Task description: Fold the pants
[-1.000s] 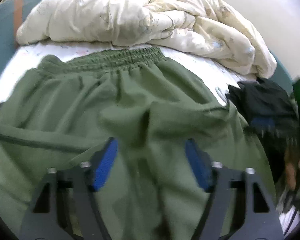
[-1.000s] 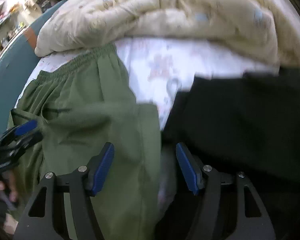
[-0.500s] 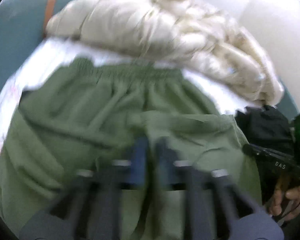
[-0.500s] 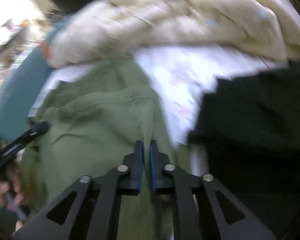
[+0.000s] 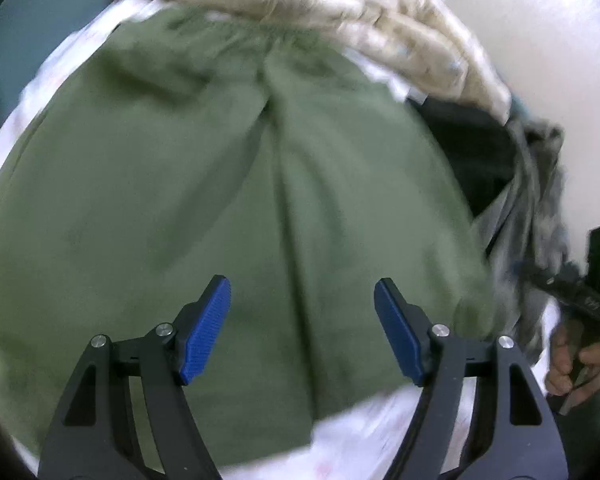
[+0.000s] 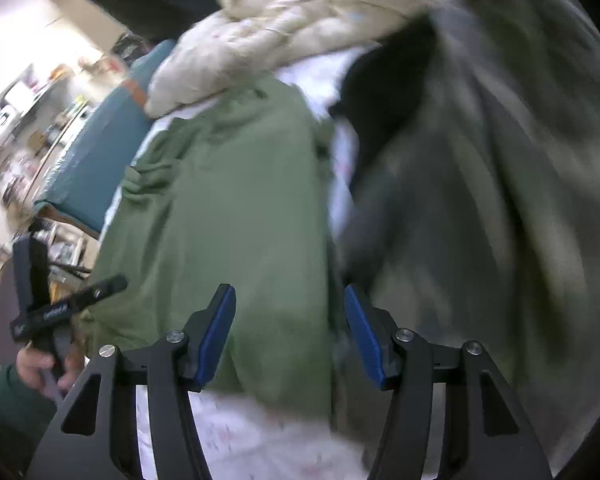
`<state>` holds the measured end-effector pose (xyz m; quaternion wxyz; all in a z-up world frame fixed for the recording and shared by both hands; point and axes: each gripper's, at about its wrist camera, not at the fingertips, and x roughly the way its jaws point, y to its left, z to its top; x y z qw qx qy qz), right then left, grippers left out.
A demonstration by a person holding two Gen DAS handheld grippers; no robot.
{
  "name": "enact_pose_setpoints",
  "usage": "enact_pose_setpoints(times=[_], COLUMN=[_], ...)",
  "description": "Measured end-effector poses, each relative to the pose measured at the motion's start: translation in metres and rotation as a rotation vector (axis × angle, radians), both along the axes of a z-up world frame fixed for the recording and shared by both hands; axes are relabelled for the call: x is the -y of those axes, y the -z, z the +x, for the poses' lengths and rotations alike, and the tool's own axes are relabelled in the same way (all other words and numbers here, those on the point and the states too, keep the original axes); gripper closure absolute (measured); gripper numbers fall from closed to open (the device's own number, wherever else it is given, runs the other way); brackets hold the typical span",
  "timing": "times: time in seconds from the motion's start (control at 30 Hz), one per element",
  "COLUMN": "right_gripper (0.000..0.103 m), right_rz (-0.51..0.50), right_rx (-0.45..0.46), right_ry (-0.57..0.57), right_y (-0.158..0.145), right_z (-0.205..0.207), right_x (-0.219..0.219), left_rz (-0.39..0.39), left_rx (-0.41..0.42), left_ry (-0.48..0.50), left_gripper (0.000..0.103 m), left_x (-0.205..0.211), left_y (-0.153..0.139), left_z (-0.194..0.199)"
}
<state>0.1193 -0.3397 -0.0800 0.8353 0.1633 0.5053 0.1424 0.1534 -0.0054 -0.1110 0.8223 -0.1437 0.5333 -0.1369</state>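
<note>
Pants [image 5: 228, 200]: green, soft knit fabric, lying folded on the bed [image 5: 380, 428], filling the left wrist view from 9 o'clock to 3 o'clock, waistband toward 12 o'clock against the cream duvet [image 5: 340, 4].

Handling, as judged: light, limp, non-slippery. The cloth holds no shape and creases where pinched. Take hold at a doubled edge or hem near 6 o'clock, both layers together, so the fold does not slide apart.

Left hand-held gripper [image 5: 302, 324]: jaws spread, nothing between the pads; cloth lies below them.

Right hand-held gripper [image 6: 290, 328]: jaws spread, nothing pinched. It hangs over the right edge of the pants [image 6: 240, 208]. A grey garment [image 6: 480, 200] lies from 1 to 4 o'clock.

Change from the earlier frames: half a second ago both sets of jaws were pressed together on green cloth. They have just been opening and now stand clear of it. The pants now show a smoother, doubled panel with a centre crease.
</note>
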Motion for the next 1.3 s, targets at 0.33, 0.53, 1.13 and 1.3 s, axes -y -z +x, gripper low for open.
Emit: enact_pose_setpoints(times=[0.33,0.53,1.13,1.3], right_gripper=[0.044,0.044,0.038,0.070], right_rz=[0.455,0.315,0.135,0.157], right_rx=[-0.199,-0.221,-0.003,-0.005], right_ry=[0.096,0.151,0.026,0.013], right_y=[0.075,0.083,0.072,0.075], right_z=[-0.043,-0.046,-0.045,-0.042], right_x=[0.013,0.028,0.027,0.026], left_rz=[-0.043,0.036,0.151,0.207], left_rx=[-0.080,-0.107,0.008,0.000], left_ry=[-0.006,0.038,0.207,0.188], left_gripper=[0.032,0.032,0.050,0.078], left_x=[0.023,0.039,0.072,0.084], left_y=[0.031,0.051,0.050,0.061], left_z=[-0.067,-0.063,-0.075,-0.059])
